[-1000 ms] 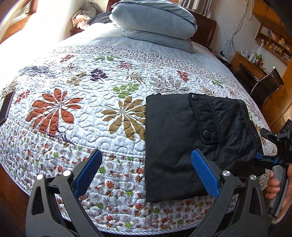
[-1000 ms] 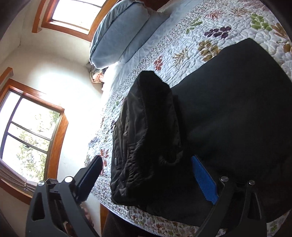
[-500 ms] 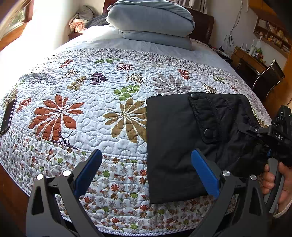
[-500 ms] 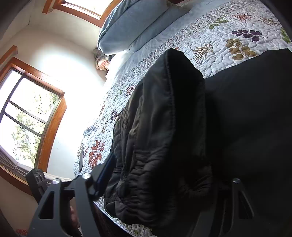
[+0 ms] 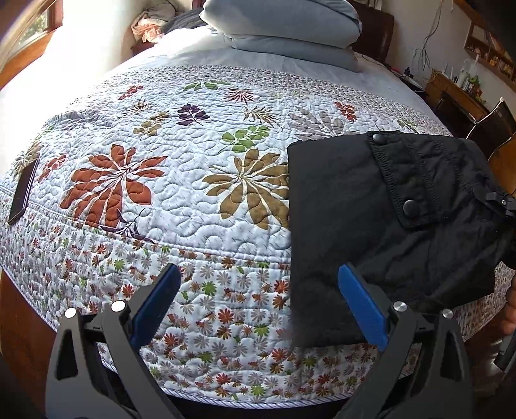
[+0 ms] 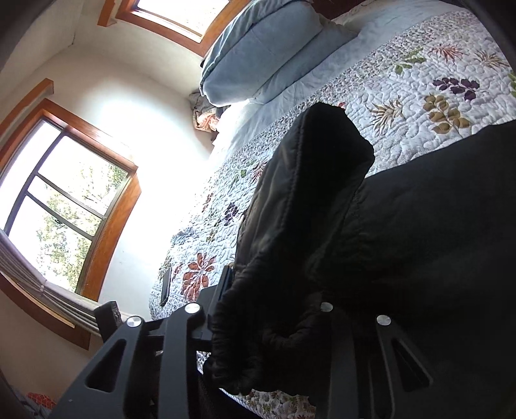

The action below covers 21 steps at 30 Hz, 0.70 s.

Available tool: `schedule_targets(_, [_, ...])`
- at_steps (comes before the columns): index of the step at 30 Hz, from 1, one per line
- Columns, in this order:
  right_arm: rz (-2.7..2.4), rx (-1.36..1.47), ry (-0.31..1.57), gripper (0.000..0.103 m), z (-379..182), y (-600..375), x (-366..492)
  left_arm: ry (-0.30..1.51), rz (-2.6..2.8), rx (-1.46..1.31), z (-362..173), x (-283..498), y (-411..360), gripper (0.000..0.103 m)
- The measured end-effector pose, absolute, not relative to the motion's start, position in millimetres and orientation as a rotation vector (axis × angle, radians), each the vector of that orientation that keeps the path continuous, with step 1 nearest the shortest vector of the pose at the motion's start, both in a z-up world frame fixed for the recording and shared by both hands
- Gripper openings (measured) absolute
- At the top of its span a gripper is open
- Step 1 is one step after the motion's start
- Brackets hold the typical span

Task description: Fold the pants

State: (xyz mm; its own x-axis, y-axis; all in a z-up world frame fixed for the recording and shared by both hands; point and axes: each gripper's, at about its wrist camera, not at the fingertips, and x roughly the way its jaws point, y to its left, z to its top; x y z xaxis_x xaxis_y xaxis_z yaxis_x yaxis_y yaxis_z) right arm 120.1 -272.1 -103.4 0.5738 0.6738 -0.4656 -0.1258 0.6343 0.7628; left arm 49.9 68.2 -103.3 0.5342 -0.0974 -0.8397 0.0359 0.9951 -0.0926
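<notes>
right gripper (image 6: 274, 325) jaws just closing, now clamping the pants (image 6: 309, 225) waistband, lifting it since before, left gripper (image 5: 258, 306) gaping empty

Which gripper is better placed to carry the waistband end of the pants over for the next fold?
Right. The right gripper has just been closing on the bunched waistband of the black pants, lifted off the quilt. The left gripper hangs open, holding nothing.

You face a bed (image 5: 96, 106) with a floral quilt (image 5: 193, 199), stacked pillows (image 5: 283, 19), and sunlit wood-framed windows (image 6: 64, 199).
</notes>
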Motion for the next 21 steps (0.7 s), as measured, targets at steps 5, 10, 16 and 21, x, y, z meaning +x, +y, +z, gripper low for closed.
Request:
schedule_targets(5, [0.551,0.718,0.799,0.033,-77,-274,115,1.012,-0.077,-0.077,-103,49,70,0.098])
schedule_targets(10, [0.558,0.700,0.757,0.033,-52,-287,107,1.008,-0.090,-0.095,-99,48,67,0.098])
schedule_targets(16, [0.521,0.720,0.717,0.033,-36,-321,92,1.003,-0.119,-0.079,-95,45,55,0.098])
schedule_targets(21, [0.461,0.727,0.708,0.033,-38,-356,79,1.011,-0.138,-0.062,-95,43,44,0.098])
